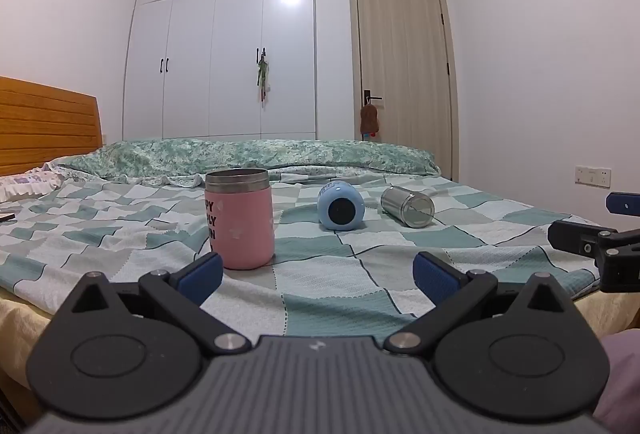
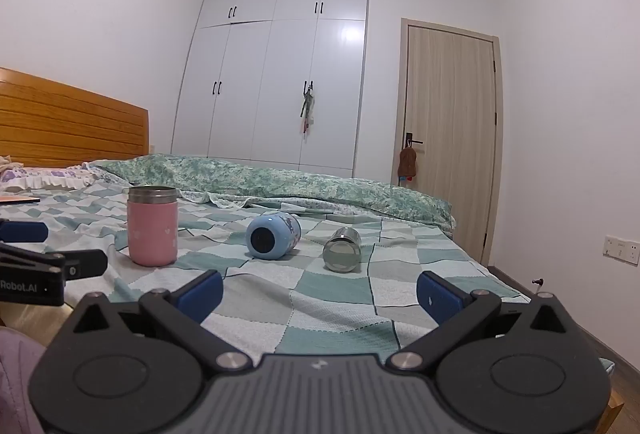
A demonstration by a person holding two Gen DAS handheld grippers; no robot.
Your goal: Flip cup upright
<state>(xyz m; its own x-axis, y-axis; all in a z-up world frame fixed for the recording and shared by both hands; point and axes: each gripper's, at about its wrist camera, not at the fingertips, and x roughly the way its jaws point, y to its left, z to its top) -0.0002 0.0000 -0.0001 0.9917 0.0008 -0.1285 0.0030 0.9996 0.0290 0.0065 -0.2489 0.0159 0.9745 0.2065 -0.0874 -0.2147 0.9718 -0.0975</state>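
the pink cup standing upright left of centre in the left wrist view carries dark block lettering, cut off at its left edge: "py", "ly" and "n" on three lines. at the far left edge of the right wrist view, the left hand-held gripper bears white lettering reading "robot.ai", its start cut off.

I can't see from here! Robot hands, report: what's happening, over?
Left gripper open, right gripper open, both empty. Blue cup and steel cup on sides; pink cup upright. Path clear.
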